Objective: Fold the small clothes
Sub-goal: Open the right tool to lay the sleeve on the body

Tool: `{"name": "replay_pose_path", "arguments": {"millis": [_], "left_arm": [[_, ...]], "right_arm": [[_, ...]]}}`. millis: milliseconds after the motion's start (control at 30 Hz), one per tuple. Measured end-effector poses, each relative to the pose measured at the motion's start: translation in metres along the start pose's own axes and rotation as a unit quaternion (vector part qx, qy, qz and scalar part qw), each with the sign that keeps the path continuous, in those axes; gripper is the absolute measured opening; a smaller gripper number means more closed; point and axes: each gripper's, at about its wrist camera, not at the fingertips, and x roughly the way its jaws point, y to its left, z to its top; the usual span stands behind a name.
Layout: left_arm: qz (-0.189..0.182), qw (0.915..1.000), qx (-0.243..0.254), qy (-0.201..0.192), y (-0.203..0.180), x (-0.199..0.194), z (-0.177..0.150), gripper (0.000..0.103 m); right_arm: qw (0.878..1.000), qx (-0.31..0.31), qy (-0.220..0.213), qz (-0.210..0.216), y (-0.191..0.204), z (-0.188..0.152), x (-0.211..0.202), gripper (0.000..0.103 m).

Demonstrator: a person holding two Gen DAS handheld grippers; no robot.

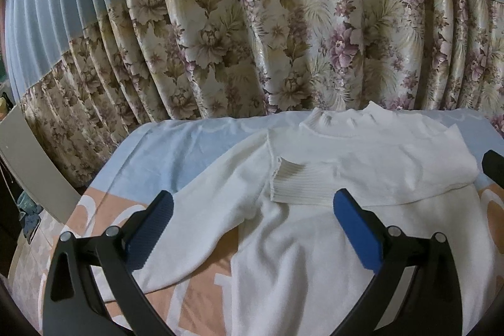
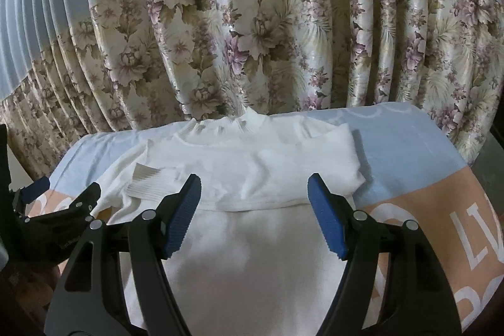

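Fabric is lying ahead of and beneath both tools: a white sweater (image 1: pixel 315 241) is spreading across a bed (image 1: pixel 151 147) covered in a pale blue and peach sheet with white lettering. Starting at the left, the left hand-held gripper (image 1: pixel 252 225) is hanging over the sweater with its jaws standing wide apart and nothing between them. Its left finger (image 1: pixel 151 232) is sitting above the long left sleeve (image 1: pixel 201 219), which is stretching out flat from the body towards the near left. Between the two fingers the sweater's body is lying flat, and just beyond them the ribbed cuff (image 1: pixel 302 181) of the other sleeve is resting on the chest, that sleeve being folded across the upper body. The high collar (image 1: pixel 346 118) is lying farthest from the gripper, against the floral curtain (image 1: pixel 252 37) hanging behind the bed.

Moving right, the right hand-held gripper (image 2: pixel 255 216) is also hovering with its jaws spread wide, gripping nothing. The folded sleeve's lower edge (image 2: pixel 258 203) is running just past its fingertips, and the sweater's body (image 2: pixel 252 273) is lying directly under and between the fingers. The left hand-held gripper (image 2: pixel 47 210) is showing at this view's left edge, beside the ribbed cuff (image 2: pixel 148 181). To the right of the right finger (image 2: pixel 327 219), bare sheet (image 2: pixel 425 194) is showing.
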Motion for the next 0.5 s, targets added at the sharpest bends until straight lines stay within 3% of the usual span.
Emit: {"name": "replay_pose_path", "arguments": {"millis": [267,500], "left_arm": [[0.005,0.9999,-0.01,-0.002,0.016,-0.007,-0.002,0.102],[-0.029,0.9994,-0.016,0.01,0.023,-0.003,-0.015,0.102]], "right_arm": [[1.0,-0.007,-0.011,0.009,0.013,0.003,-0.013,0.071],[1.0,-0.003,-0.012,0.005,0.014,0.001,-0.015,0.076]]}}
